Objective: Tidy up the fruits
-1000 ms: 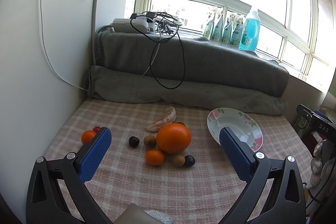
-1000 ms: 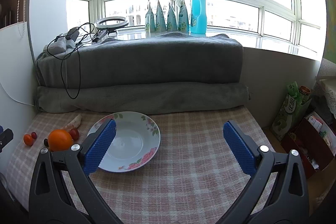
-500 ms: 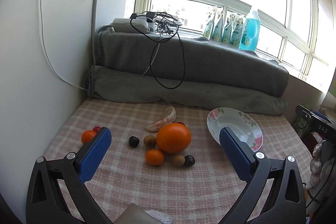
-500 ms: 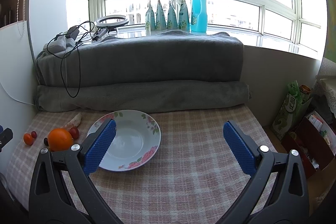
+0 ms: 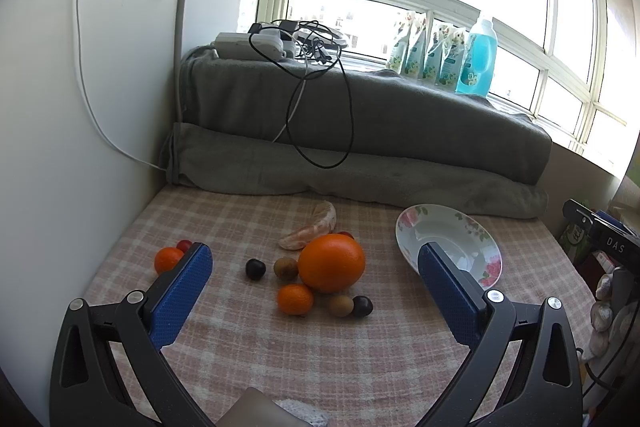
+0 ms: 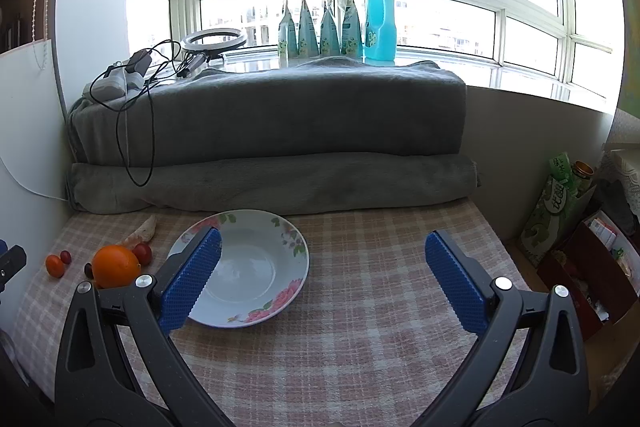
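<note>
both claws hover above a bench covered in a pink checked cloth (image 5: 320, 367), each spread wide with nothing between its blue pads.

left claw (image 5: 316, 291): its view faces the loose fruit, grouped toward the left half of the bench. going left to right: a small mandarin (image 5: 167, 259) with a cherry tomato (image 5: 184, 245) touching it near the left edge, a dark grape (image 5: 255, 268), a brown longan (image 5: 285, 267), a second mandarin (image 5: 295, 299), peeled citrus segments (image 5: 312, 227) behind, a big orange (image 5: 331, 262) in the middle, another longan (image 5: 341, 305) and another grape (image 5: 361, 306).

right of the cluster sits a white floral plate (image 5: 408, 227), bare inside.

right claw (image 6: 322, 271): it looks down on the same plate (image 6: 280, 227), with its left pad overlapping the plate's near-left rim in view.

the fruit lies straight ahead of and below the left claw, so that hand looks the nearer for a first pick; the plate lies to the fruit's right.
</note>
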`<state>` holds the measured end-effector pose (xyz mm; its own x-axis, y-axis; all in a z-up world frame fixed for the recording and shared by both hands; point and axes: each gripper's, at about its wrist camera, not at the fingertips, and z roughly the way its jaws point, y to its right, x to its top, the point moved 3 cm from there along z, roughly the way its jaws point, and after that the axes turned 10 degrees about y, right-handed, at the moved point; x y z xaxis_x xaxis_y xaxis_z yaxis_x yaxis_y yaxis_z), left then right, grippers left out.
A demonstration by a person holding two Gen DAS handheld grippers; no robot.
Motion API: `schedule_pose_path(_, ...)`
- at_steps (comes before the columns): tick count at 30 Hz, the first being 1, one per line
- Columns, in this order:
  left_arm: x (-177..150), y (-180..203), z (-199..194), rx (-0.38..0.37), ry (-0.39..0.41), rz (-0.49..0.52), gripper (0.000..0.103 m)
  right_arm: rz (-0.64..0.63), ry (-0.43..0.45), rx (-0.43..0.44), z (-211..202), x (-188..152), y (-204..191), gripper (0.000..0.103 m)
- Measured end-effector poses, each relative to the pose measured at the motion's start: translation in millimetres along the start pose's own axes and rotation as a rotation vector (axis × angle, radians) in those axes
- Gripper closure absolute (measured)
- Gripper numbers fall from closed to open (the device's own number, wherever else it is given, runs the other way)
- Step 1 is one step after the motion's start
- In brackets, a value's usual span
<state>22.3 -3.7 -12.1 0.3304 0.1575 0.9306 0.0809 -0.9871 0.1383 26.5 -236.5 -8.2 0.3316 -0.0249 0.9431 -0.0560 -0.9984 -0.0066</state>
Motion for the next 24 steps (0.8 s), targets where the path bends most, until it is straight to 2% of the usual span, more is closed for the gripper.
schedule_pose_path(11,-4,-8,10,-0.002,-0.031,-0.022,0.001,-0.029,-0.012,0.032,13,-1,-15,0.0)
schedule_pose_path(16,-9,-16,17,0.004,-0.055,-0.041,0.001,-0.058,-0.026,0.095,24,1,-30,0.0)
schedule_pose_path(24,-20,-26,30,-0.014,-0.107,-0.083,0.001,-0.111,-0.08,0.253,43,-6,-67,0.0)
